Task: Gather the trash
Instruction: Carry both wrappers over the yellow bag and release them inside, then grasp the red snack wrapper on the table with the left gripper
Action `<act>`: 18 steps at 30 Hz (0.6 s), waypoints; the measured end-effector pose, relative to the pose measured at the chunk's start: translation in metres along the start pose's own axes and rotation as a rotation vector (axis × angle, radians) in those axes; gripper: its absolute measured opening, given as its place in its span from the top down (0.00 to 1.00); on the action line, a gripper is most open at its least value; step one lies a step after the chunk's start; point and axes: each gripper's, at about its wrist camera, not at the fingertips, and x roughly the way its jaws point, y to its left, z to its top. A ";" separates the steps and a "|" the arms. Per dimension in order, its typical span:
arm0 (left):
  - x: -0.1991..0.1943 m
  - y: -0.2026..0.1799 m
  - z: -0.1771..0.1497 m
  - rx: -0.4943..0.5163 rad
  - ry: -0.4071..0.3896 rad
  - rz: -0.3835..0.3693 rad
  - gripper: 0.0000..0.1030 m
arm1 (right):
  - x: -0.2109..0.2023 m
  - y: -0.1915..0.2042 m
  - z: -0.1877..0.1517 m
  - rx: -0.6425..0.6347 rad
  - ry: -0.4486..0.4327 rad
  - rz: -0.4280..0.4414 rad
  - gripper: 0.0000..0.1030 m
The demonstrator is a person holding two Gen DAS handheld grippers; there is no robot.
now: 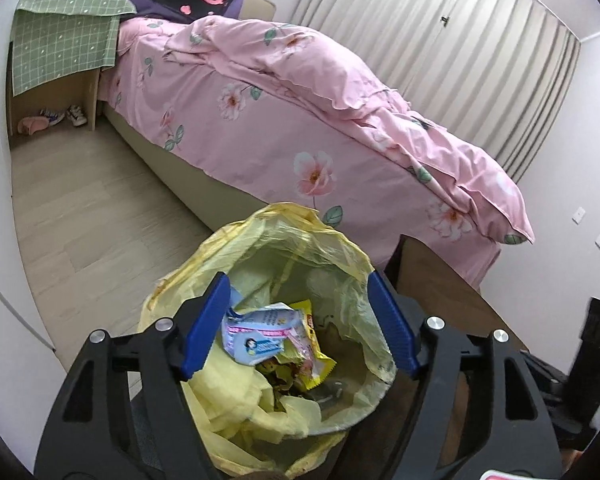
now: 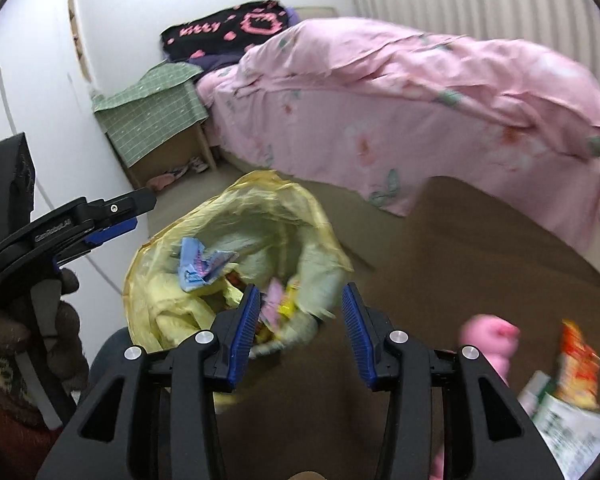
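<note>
Bag: thin crinkled yellow plastic trash bag, foil wrappers inside.
Grippers: left gripper, right gripper spread wide, nothing held.
Room: brown table; pink bed at 12 o'clock.

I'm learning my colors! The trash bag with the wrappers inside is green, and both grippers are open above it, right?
Almost. The trash bag is yellow, not green, as the left wrist view shows. The wrappers are inside, and the left gripper and right gripper are both open.

Thin yellow plastic bin bag is showing crinkled and semi-glossy; wrappers inside are looking glossy; wooden table is appearing matt brown.
</note>
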 end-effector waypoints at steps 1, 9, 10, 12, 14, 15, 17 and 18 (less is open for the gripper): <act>-0.001 -0.004 -0.001 0.008 0.001 -0.006 0.33 | -0.012 -0.005 -0.005 0.002 -0.011 -0.025 0.61; -0.008 -0.069 -0.027 0.160 0.053 -0.129 0.21 | -0.110 -0.056 -0.046 0.082 -0.083 -0.233 0.61; -0.008 -0.080 -0.032 0.185 0.066 -0.159 0.20 | -0.123 -0.063 -0.052 0.097 -0.091 -0.255 0.61; -0.007 -0.102 -0.042 0.235 0.107 -0.254 0.15 | -0.148 -0.075 -0.066 0.120 -0.109 -0.315 0.61; -0.005 -0.124 -0.054 0.276 0.156 -0.349 0.13 | -0.165 -0.082 -0.076 0.126 -0.125 -0.361 0.61; -0.004 -0.135 -0.060 0.296 0.178 -0.392 0.13 | -0.177 -0.088 -0.082 0.131 -0.134 -0.393 0.61; -0.001 -0.155 -0.072 0.342 0.211 -0.437 0.13 | -0.195 -0.097 -0.094 0.144 -0.150 -0.444 0.61; -0.001 -0.165 -0.080 0.372 0.226 -0.452 0.13 | -0.206 -0.102 -0.101 0.158 -0.160 -0.464 0.61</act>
